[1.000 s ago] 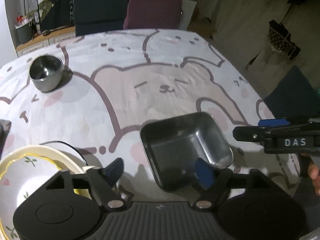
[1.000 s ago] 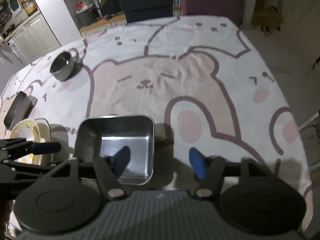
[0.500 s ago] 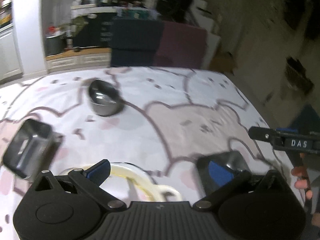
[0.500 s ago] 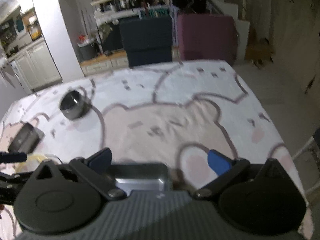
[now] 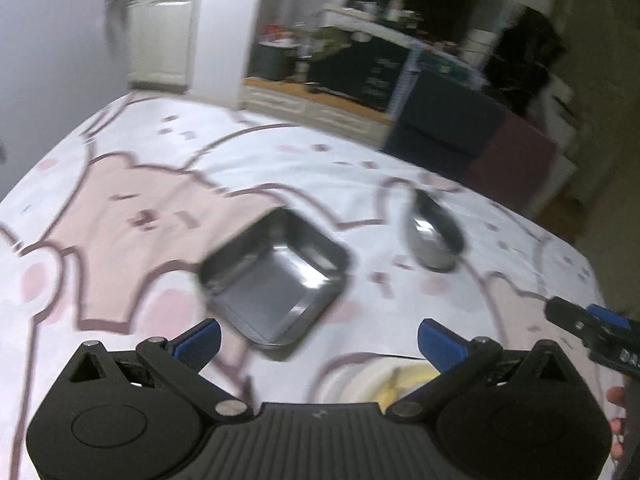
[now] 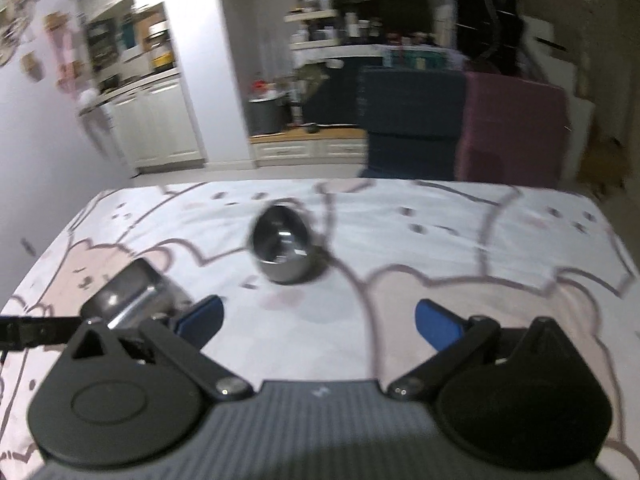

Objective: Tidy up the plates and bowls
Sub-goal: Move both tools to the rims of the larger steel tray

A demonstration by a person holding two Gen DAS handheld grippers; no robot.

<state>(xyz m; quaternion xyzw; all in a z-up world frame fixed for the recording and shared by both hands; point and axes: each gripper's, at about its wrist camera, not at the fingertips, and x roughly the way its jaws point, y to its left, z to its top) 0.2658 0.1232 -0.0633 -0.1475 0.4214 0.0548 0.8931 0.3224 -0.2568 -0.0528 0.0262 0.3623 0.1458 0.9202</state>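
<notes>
A square metal dish point(image 5: 276, 276) lies on the bear-print tablecloth just ahead of my open, empty left gripper point(image 5: 318, 340). A round metal bowl point(image 5: 434, 236) stands to its right. A cream plate point(image 5: 384, 380) shows partly under the left gripper's right finger. In the right wrist view the round bowl point(image 6: 282, 246) stands ahead of my open, empty right gripper point(image 6: 318, 320), and the square dish point(image 6: 132, 296) lies at the left behind the left finger. Both views are blurred.
The bear-print tablecloth point(image 6: 460, 240) covers the table. A dark blue chair point(image 6: 408, 120) and a maroon chair point(image 6: 516, 128) stand at the far edge. The other gripper's tip point(image 5: 592, 332) shows at the left wrist view's right edge. Kitchen cabinets stand beyond.
Both grippers have swung left and away from the first square dish, which has left view. The left one now faces the second square dish; the right one faces the round bowl. Both stay open.
</notes>
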